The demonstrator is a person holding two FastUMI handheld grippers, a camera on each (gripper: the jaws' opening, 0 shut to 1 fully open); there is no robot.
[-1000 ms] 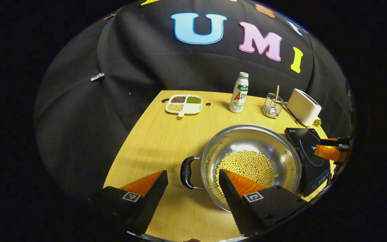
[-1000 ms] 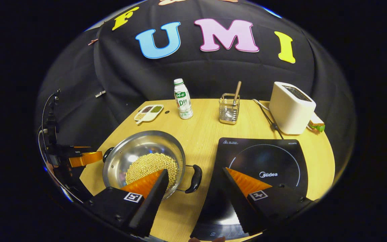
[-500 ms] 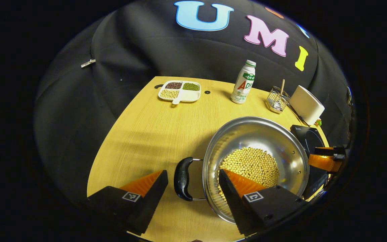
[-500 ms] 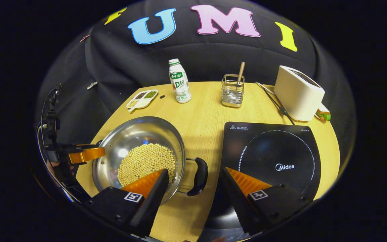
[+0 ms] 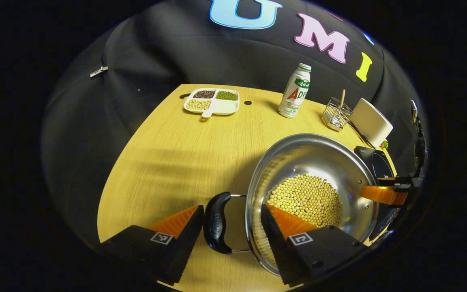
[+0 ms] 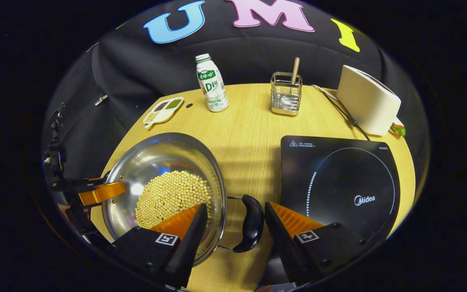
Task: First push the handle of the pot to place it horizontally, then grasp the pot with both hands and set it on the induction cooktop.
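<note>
We hold both claws wide open astride the pot [image 6: 164,182], left claw [image 5: 231,227] and right claw [image 6: 235,221] each straddling a handle [image 6: 251,223], gripping nothing.

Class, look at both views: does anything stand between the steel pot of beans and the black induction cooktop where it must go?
Nothing visible does. Only bare wooden table separates the steel pot of yellow beans from the black induction cooktop; the bottle and wire holder stand farther back.
</note>
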